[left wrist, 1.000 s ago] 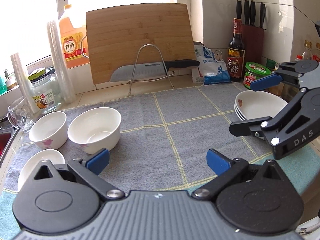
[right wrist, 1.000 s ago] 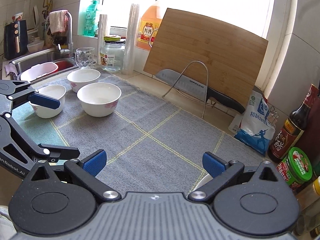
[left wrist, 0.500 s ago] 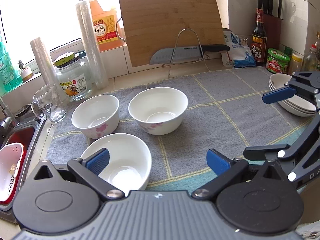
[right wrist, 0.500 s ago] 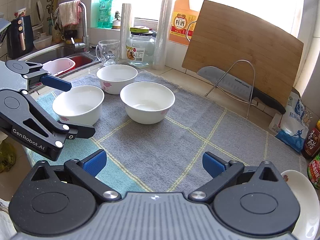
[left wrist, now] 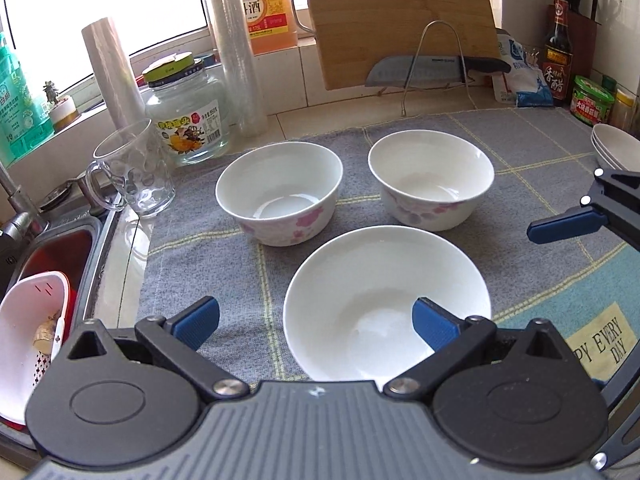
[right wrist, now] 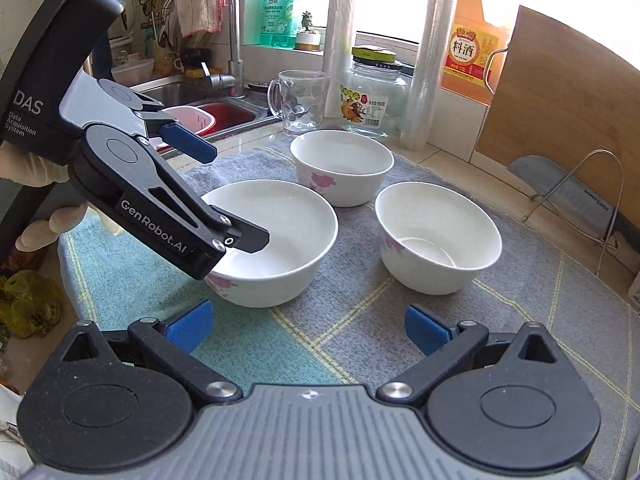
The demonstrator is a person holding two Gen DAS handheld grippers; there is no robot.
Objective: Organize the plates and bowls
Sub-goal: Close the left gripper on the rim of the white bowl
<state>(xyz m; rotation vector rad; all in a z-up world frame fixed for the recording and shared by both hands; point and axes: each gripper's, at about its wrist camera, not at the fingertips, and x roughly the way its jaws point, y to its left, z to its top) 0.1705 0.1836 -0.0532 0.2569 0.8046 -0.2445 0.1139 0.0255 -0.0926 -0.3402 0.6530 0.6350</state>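
Left wrist view is showing the left gripper [left wrist: 316,320] spread wide, one blue pad hanging over the near bowl [left wrist: 386,300] on the grey mat [left wrist: 540,152]. The right gripper [right wrist: 306,328] is waiting beside it, also wide and empty. For a good grasp, one finger should be going inside the rim and one outside, then closing gently, since the glazed wall is probably slipping easily.

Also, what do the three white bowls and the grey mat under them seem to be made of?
The three bowls look like glazed ceramic, perhaps porcelain: glossy white with highlights and pink flower prints. The mat looks like woven absorbent cloth: matte, fuzzy grey with stitched yellow lines.
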